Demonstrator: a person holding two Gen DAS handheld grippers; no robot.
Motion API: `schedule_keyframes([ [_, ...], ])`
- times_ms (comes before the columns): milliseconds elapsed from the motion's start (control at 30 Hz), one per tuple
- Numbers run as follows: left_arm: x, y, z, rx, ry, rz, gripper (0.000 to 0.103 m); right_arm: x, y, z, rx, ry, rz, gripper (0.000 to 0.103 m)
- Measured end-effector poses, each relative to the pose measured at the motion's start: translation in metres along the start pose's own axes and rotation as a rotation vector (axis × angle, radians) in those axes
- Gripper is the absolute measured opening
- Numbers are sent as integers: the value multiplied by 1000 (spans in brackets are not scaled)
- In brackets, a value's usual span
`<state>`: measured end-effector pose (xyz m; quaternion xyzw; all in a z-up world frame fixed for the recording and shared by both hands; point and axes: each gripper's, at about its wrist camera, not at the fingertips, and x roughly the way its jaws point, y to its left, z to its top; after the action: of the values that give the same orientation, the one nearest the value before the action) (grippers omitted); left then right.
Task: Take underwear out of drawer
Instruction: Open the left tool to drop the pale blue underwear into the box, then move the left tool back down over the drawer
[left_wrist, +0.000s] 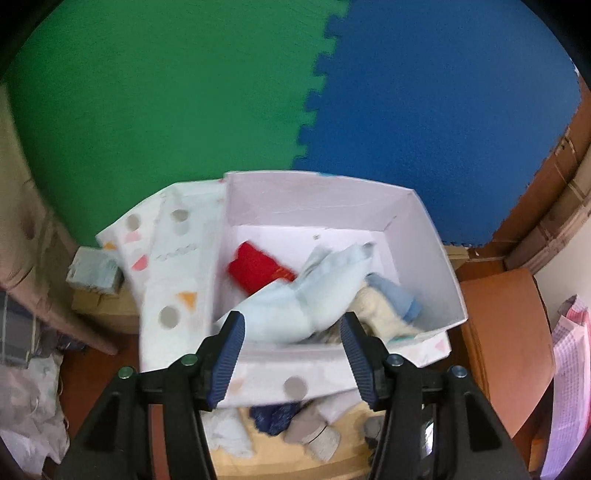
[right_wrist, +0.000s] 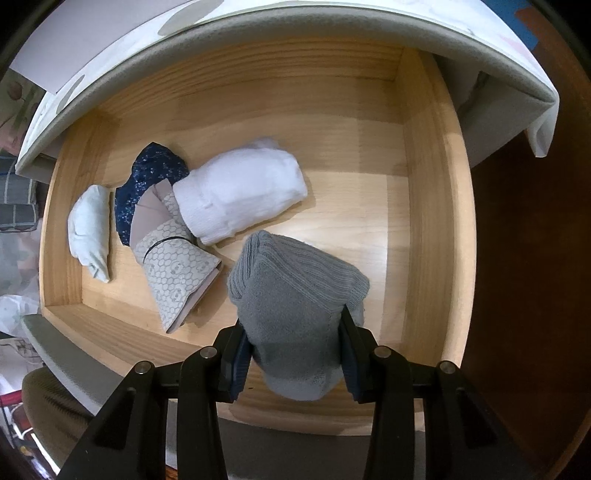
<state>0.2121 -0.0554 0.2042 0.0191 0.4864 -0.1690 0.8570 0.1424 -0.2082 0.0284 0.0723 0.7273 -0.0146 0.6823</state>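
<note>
The folded grey underwear (right_wrist: 295, 295) sits pinched between the pads of the right gripper (right_wrist: 293, 354), just above the wooden drawer (right_wrist: 424, 221) floor, or perhaps touching it. Left of it lie white (right_wrist: 240, 195), patterned (right_wrist: 177, 266), navy (right_wrist: 147, 177) and pale (right_wrist: 90, 229) bundles. The left gripper (left_wrist: 291, 354) hangs spread and empty over a white box (left_wrist: 314, 199) of clothes.
</note>
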Motion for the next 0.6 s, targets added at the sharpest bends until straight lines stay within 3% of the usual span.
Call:
schedule_keyframes([
  [100,-11,18,-19,-5,-5,43,55,-1,1,0,3,-6,-3,39],
  [300,-13,47,-76,32,-25,203,55,-4,2,0,5,-35,3,39],
  [600,33,78,-161,-73,18,265,55,-12,0,0,9,-76,12,39],
])
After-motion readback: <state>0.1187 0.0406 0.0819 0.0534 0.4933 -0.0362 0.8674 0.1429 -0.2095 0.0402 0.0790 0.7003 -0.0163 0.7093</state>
